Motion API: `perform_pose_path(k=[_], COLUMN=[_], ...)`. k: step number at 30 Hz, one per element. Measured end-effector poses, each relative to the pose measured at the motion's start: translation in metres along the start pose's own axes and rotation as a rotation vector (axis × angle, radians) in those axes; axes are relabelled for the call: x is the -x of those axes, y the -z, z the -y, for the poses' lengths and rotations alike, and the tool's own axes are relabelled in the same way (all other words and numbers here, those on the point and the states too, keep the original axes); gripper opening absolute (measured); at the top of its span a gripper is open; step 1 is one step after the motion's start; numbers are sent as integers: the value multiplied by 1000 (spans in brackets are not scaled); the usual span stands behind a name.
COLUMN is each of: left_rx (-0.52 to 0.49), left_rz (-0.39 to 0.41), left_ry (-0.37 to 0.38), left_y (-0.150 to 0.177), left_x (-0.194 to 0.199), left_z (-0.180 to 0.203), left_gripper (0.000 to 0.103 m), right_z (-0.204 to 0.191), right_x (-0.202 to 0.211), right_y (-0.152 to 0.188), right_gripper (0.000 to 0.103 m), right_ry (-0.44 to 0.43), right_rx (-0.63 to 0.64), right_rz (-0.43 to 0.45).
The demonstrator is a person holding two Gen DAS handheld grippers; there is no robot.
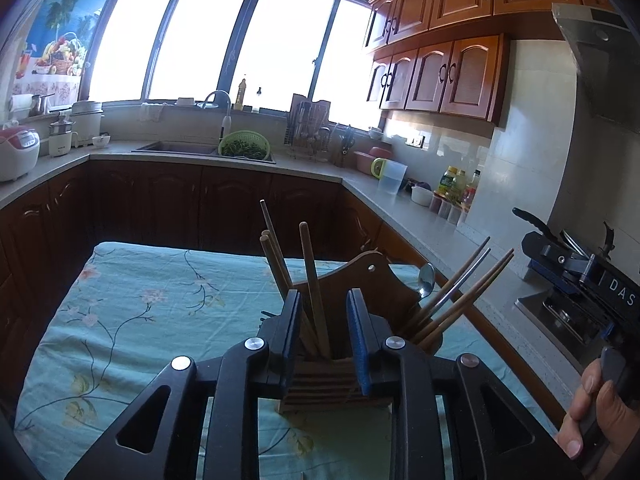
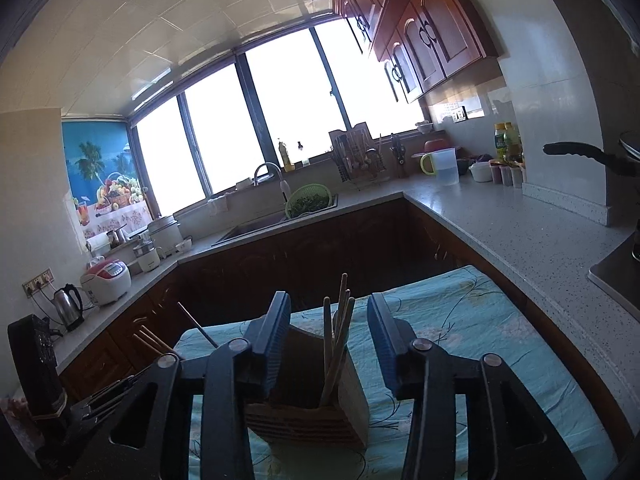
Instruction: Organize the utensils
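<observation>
A wooden utensil holder (image 1: 320,384) stands on the floral blue tablecloth (image 1: 132,320). Its left compartment holds wooden chopsticks (image 1: 310,280). Its right compartment holds more chopsticks (image 1: 468,292) and a metal spoon (image 1: 426,280), leaning right. My left gripper (image 1: 326,332) is open, its jaws either side of the left compartment's chopsticks. My right gripper (image 2: 330,340) is open and empty above the holder (image 2: 316,408), with chopsticks (image 2: 338,340) rising between its pads. The right gripper also shows at the right edge of the left wrist view (image 1: 576,264), held by a hand.
Grey countertop (image 2: 520,232) runs around the room with a sink (image 2: 264,228), green colander (image 2: 310,200), dish rack (image 2: 360,160), plastic jug (image 2: 446,166), bottles (image 2: 506,142), a rice cooker (image 2: 106,280) and kettle (image 2: 70,306). A stove (image 1: 560,316) lies at right. Dark cabinets stand beyond the table.
</observation>
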State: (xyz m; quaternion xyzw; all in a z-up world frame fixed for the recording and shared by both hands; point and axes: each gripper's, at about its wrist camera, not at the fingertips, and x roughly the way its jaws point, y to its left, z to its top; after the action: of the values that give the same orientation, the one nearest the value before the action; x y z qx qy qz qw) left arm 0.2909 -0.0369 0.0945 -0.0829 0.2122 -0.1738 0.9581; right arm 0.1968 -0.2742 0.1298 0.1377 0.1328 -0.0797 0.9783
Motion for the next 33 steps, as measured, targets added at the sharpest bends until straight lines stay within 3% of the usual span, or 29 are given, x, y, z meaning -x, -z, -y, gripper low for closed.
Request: perform_pose_path(k=[3,5,7,10,16,21,33], left_rx=[-4,0,8,20,33,48,67], left_rz=[27,45,64,84,51,34,37], left_ry=[-9,-14,-29,-64,-92,-105,-136], left_y=[3,8,17,37,80,95,123], left_x=[17,31,47,70,100,126,185], left_z=[2,0,-3,-8,-11,-8,-30], left_gripper=[46,53,71,80,82,82,88], right_z=[1,3,5,7,3,3,-11], right_x=[15,25,34,45,57,69,126], right_y=[-4,-2,2,18,62,90,134], right_gripper=[64,75,85,97,97,97,100], right_ry=[-3,-4,-1,0,-17,-53,-90], right_rx=[-13,-19,-22,-30,-27,-59,-60], right_rz=[26,46,58,49,-40,-110,-75])
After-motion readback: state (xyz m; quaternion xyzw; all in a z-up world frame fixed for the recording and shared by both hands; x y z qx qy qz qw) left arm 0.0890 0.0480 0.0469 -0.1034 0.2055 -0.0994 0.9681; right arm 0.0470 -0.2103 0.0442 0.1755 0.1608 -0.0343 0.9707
